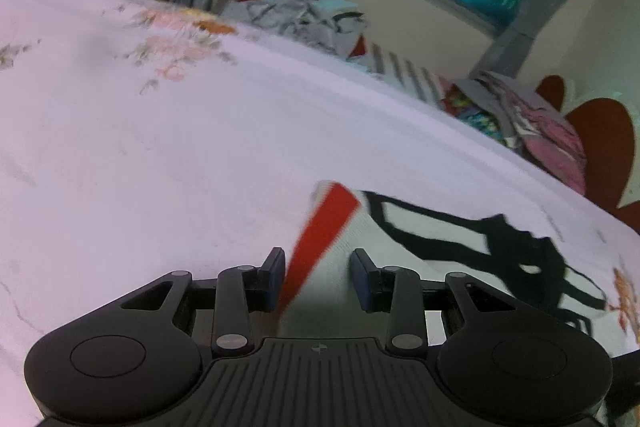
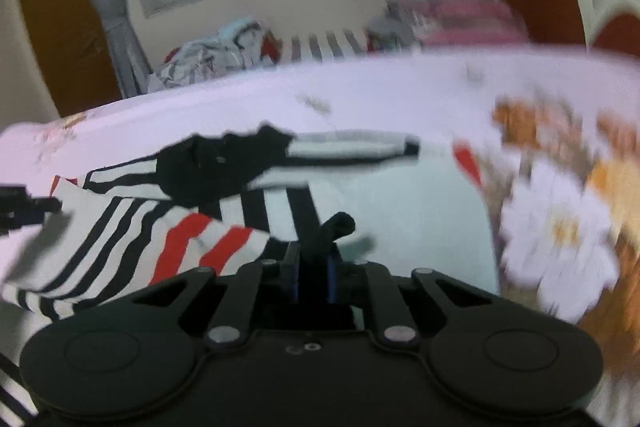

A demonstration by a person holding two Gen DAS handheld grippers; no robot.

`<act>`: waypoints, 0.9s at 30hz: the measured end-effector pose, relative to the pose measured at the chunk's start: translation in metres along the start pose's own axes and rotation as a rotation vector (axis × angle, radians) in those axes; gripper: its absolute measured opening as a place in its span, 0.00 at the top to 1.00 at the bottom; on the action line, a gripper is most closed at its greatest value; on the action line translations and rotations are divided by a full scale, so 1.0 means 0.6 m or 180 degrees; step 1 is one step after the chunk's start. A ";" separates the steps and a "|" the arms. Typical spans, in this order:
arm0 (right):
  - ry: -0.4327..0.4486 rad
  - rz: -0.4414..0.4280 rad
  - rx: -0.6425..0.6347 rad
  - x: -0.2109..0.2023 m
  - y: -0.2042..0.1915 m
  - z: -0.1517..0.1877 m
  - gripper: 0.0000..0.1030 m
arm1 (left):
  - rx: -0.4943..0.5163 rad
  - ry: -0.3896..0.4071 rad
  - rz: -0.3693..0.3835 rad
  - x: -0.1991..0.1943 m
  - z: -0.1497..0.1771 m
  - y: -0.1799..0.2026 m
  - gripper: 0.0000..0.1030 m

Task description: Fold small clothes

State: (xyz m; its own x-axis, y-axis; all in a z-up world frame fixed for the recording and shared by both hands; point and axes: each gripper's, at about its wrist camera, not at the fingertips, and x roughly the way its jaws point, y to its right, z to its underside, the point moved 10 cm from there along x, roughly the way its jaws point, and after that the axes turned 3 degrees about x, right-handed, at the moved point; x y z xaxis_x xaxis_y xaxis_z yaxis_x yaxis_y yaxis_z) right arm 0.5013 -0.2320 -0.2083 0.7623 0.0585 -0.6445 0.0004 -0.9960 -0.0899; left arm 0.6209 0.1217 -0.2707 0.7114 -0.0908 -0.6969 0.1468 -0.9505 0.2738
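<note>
On the bed [image 1: 200,147], near its front edge, a small striped garment [image 2: 120,239] in white, black and red lies partly spread. A black piece of it is clenched between the jaws of the right gripper [image 2: 314,267]; the left gripper [image 1: 318,279] straddles the garment's red-banded edge, jaws apart, pads not seen to press. The narrow right hold could slip under a pull, and the left side, if not gripped, could drag and skew the fold. Blur hides the garment's outline, and its near part is cut off behind both grippers.
</note>
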 end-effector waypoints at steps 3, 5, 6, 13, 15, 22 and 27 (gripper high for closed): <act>-0.0035 0.0175 -0.0136 0.017 0.012 0.000 0.90 | 0.0022 0.0027 -0.0022 0.011 0.004 -0.004 0.66; -0.0317 0.0191 -0.0020 0.045 0.027 0.027 0.91 | 0.0068 0.0054 -0.0023 0.013 0.002 -0.003 0.66; -0.0302 0.0168 0.0016 0.047 0.030 0.032 0.91 | 0.0041 0.0053 -0.0013 0.013 0.000 -0.005 0.66; -0.0081 0.0095 0.0223 0.020 0.036 -0.002 0.77 | 0.0076 0.0134 -0.0074 0.013 -0.024 -0.005 0.66; -0.0023 0.0047 0.0212 0.016 0.029 -0.013 0.76 | 0.0070 0.0089 -0.0107 0.024 -0.024 -0.007 0.66; -0.0142 -0.0086 0.0101 0.035 -0.009 -0.007 0.77 | 0.0166 0.0065 -0.0189 0.034 -0.029 -0.002 0.66; -0.0375 -0.0075 0.0104 0.055 0.005 0.020 0.80 | 0.0257 0.0062 -0.0221 0.022 -0.030 -0.001 0.65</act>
State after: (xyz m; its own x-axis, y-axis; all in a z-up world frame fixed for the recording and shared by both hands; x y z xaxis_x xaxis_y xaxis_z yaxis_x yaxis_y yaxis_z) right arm 0.5190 -0.2324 -0.2390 0.6810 0.0913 -0.7266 -0.0053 -0.9916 -0.1295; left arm 0.6426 0.1262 -0.2682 0.7148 -0.0187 -0.6991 0.1410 -0.9753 0.1703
